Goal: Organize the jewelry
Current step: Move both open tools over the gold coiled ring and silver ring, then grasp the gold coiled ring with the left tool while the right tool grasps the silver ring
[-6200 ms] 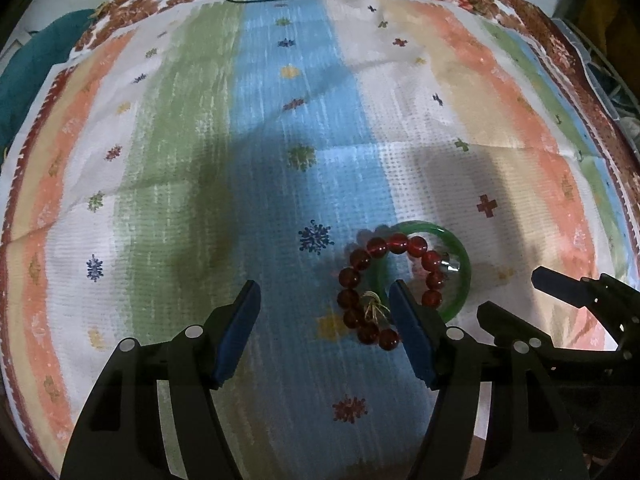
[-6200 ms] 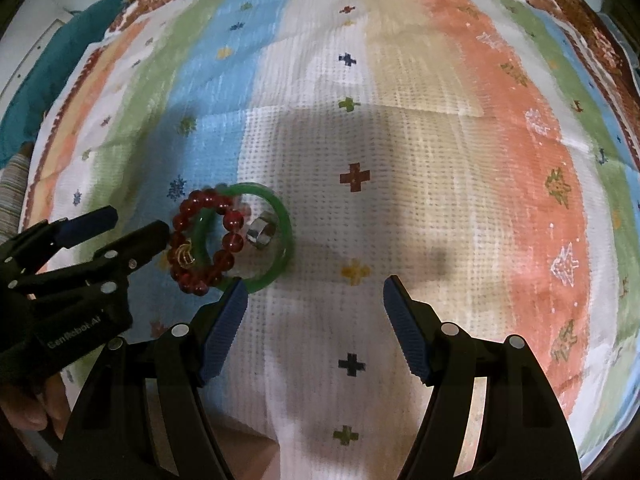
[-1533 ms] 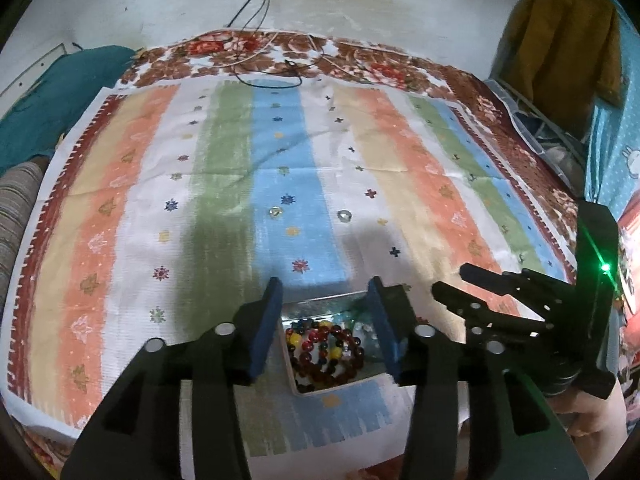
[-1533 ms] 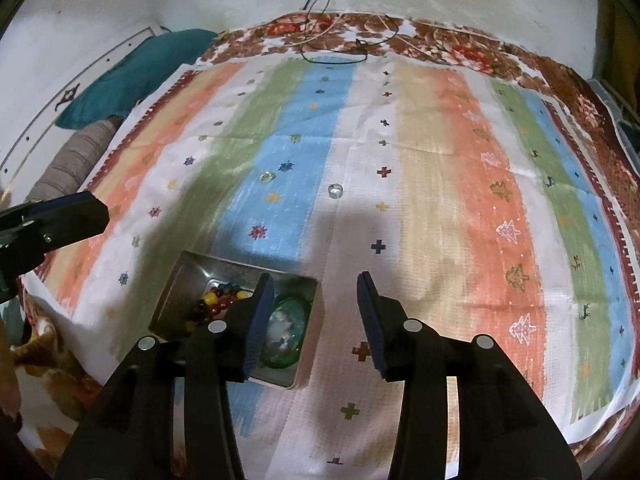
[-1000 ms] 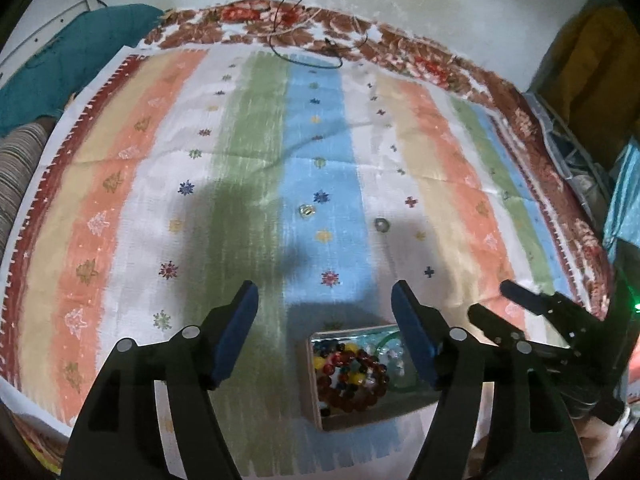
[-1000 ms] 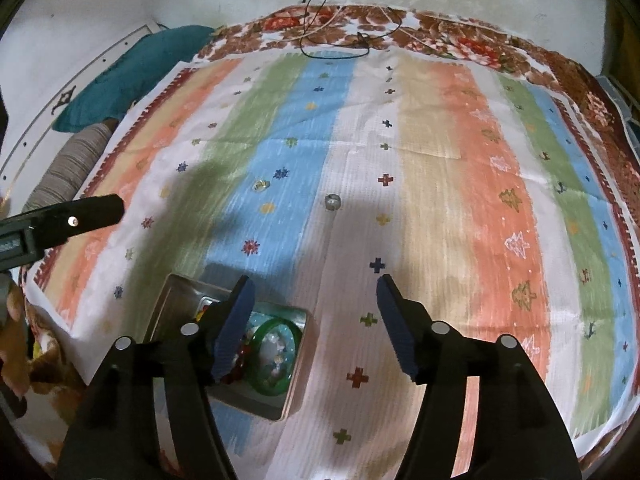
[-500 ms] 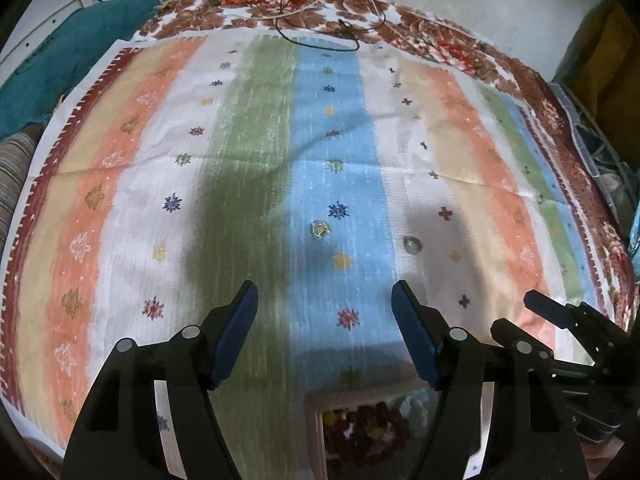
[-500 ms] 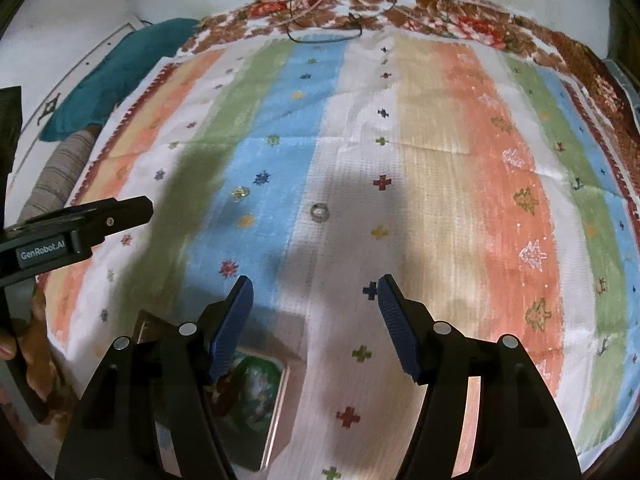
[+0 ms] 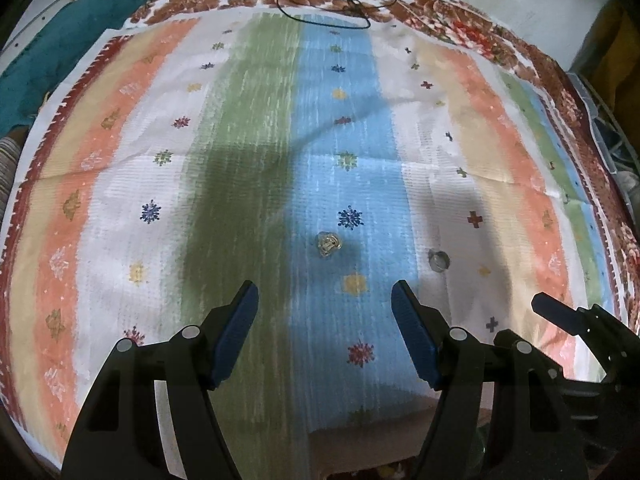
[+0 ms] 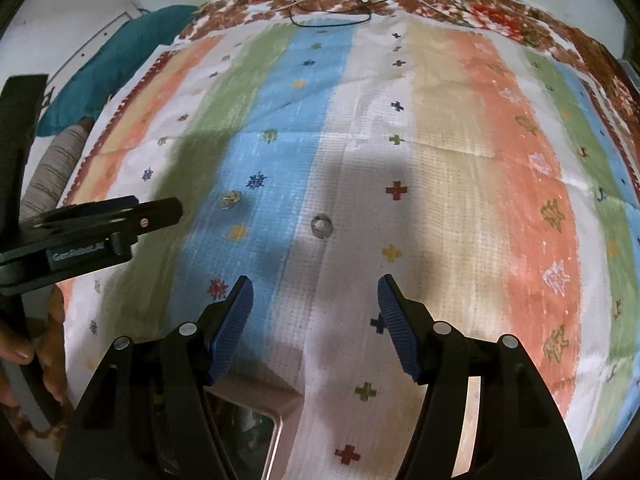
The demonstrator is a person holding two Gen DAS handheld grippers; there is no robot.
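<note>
A small gold-and-clear ring (image 9: 328, 244) lies on the blue stripe of the cloth, just ahead of my open, empty left gripper (image 9: 324, 316); it also shows in the right wrist view (image 10: 231, 198). A silver ring (image 9: 439, 260) lies on the white stripe to its right, ahead of my open, empty right gripper (image 10: 314, 306), where it shows too (image 10: 321, 225). The metal jewelry tin (image 10: 256, 412) sits at the near edge, under the right gripper's left finger; its contents are mostly hidden. The tin's far wall (image 9: 384, 428) shows at the bottom of the left wrist view.
A striped cloth (image 9: 256, 160) covers the bed. A black cord (image 9: 320, 20) lies at the far edge. A teal pillow (image 9: 48, 52) is at the far left. The left gripper's side (image 10: 92, 228) shows in the right wrist view, the right gripper's side (image 9: 580, 328) in the left.
Both grippers have moved forward and lower toward the two rings. The tin has slid almost out of view at the bottom. Both grippers stay open.
</note>
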